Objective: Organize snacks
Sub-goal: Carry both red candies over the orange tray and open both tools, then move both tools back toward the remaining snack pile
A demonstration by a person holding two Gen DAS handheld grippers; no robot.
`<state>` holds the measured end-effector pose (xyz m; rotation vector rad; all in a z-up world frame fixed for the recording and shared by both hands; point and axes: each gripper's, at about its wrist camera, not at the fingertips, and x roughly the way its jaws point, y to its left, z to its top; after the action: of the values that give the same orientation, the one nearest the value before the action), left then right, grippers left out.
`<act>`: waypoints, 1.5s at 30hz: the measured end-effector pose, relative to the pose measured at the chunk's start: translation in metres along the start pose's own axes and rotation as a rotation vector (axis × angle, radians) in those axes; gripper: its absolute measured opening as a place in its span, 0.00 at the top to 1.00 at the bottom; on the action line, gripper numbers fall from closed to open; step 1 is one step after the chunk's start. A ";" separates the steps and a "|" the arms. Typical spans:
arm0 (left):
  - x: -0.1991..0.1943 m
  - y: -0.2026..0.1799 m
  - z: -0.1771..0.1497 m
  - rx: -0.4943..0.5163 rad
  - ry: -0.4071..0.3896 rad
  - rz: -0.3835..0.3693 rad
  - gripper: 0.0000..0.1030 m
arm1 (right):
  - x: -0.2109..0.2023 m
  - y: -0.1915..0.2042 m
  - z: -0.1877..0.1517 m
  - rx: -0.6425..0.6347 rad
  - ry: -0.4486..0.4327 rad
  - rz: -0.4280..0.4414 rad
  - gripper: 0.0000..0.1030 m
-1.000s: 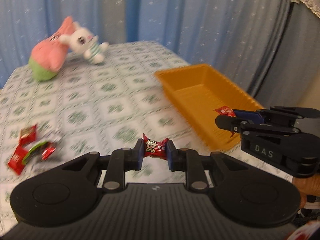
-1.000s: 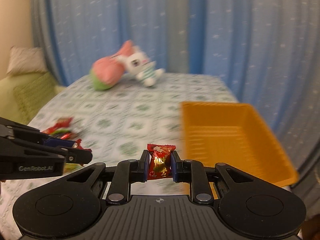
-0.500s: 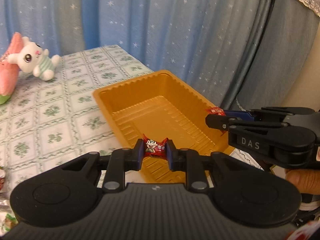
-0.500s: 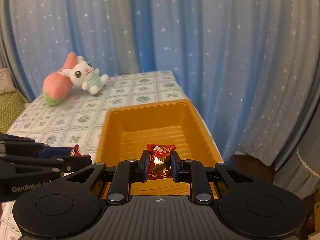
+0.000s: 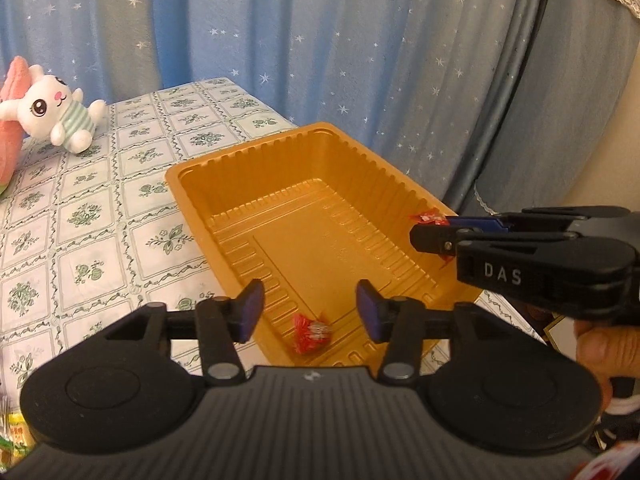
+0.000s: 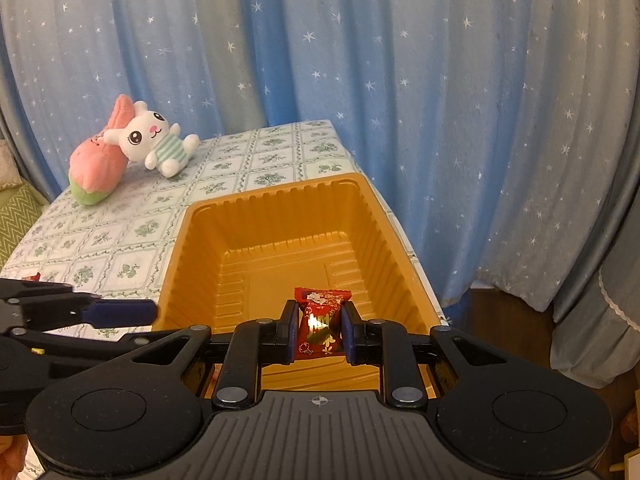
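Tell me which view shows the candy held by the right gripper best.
The right wrist view: the candy sits face-on between the right gripper pads. The left wrist view shows only a red corner past those fingers.

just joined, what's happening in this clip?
A person with a handheld gripper in each hand is sorting wrapped candies into the orange tray on the tablecloth. The left gripper hangs over the tray's near end, jaws opening, and a small red candy lies loose on the tray floor below them. The right gripper is clamped on a red-and-gold candy above the tray, not yet released.
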<state>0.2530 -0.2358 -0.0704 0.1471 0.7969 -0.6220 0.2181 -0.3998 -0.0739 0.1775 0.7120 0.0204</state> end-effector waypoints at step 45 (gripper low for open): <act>-0.218 0.090 -0.121 -0.242 -0.084 0.328 0.18 | -0.116 0.134 -0.050 -0.007 0.006 0.141 0.49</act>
<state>0.1134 -0.0194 -0.0102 0.0286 0.7407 -0.2185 0.1031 -0.2694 -0.0129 0.2208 0.7039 0.1576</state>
